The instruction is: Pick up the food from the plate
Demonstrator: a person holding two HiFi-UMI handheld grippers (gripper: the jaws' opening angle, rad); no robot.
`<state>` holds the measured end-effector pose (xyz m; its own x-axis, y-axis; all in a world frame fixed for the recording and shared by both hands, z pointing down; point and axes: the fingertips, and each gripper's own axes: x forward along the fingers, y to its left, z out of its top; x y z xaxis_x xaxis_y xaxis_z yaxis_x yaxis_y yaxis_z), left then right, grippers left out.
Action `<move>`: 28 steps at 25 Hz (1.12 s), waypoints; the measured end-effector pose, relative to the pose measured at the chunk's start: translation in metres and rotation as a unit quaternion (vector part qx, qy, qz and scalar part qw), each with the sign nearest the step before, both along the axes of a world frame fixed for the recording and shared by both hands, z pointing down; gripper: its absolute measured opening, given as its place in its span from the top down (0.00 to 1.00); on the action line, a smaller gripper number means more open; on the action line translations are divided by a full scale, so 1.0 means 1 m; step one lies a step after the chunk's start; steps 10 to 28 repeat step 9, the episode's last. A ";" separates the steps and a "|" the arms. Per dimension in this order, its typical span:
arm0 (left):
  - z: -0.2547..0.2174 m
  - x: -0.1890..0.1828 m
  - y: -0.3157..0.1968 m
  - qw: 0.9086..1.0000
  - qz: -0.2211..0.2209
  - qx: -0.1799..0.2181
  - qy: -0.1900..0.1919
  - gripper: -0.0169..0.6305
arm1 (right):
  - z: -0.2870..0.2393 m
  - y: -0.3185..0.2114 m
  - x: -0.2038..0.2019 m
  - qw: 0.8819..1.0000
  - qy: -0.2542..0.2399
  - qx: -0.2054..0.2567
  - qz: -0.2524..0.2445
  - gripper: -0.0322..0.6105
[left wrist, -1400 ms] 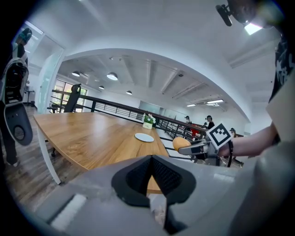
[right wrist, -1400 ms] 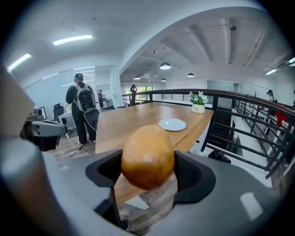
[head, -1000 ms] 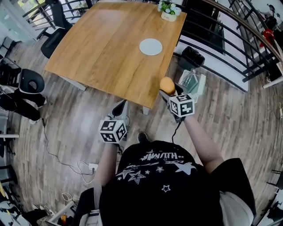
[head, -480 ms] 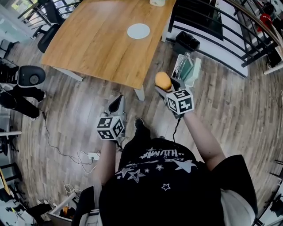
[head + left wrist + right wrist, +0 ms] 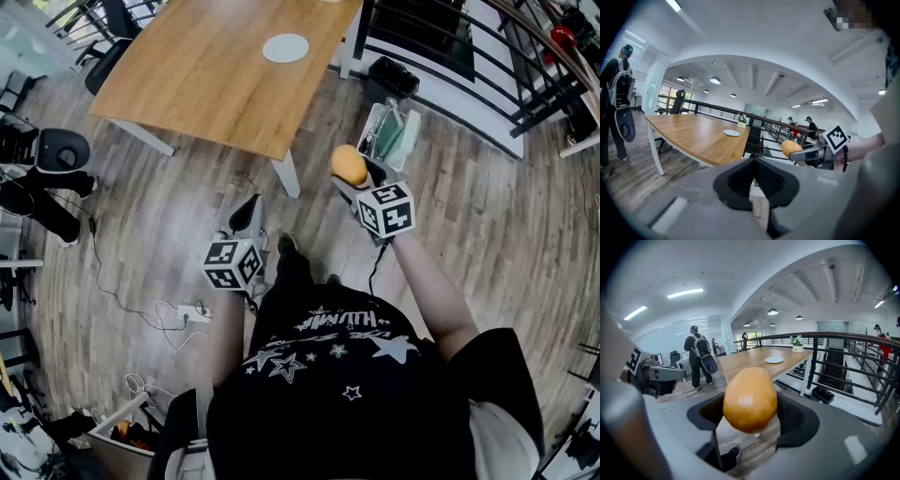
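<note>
Right now the food (image 5: 349, 165), a smooth orange-yellow lump rounded like a small mango (I cannot tell what it really is), sits clamped between the jaws of my right gripper (image 5: 356, 176). In the right gripper view it fills the middle of the frame, with the dark pads (image 5: 794, 420) pressing it from both sides. It hangs in the air over the wooden floor (image 5: 169, 216), not over the counter (image 5: 206, 84).

My left gripper (image 5: 247, 216) is held lower and to the left, also above the floor. In its own view the jaws are drawn together with nothing between them.

The white plate (image 5: 286, 48) lies bare on the wooden counter, well apart from the food and from both grippers. Farther along the counter, a small potted plant (image 5: 798, 344) stands near the far edge. A black railing (image 5: 450, 47) runs beside the counter, with a black bin (image 5: 392, 77) at its foot. On the floor at my left lies a white power strip (image 5: 192, 312) with its cable. A person with a backpack (image 5: 701, 359) stands beyond the counter's other end.
</note>
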<state>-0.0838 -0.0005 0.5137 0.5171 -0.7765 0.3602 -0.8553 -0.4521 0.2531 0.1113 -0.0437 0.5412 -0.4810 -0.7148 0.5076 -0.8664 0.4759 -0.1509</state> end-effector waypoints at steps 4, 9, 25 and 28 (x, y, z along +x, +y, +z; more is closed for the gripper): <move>-0.003 0.008 0.021 1.000 -0.002 0.007 0.001 0.97 | -0.004 0.021 0.004 1.000 -0.002 0.006 -0.006 0.42; -0.005 0.014 0.051 1.000 -0.001 0.011 0.001 0.97 | -0.005 0.053 0.005 1.000 -0.005 0.011 -0.015 0.42; -0.005 0.014 0.051 1.000 -0.001 0.011 0.001 0.97 | -0.005 0.053 0.005 1.000 -0.005 0.011 -0.015 0.42; -0.005 0.014 0.051 1.000 -0.001 0.011 0.001 0.97 | -0.005 0.053 0.005 1.000 -0.005 0.011 -0.015 0.42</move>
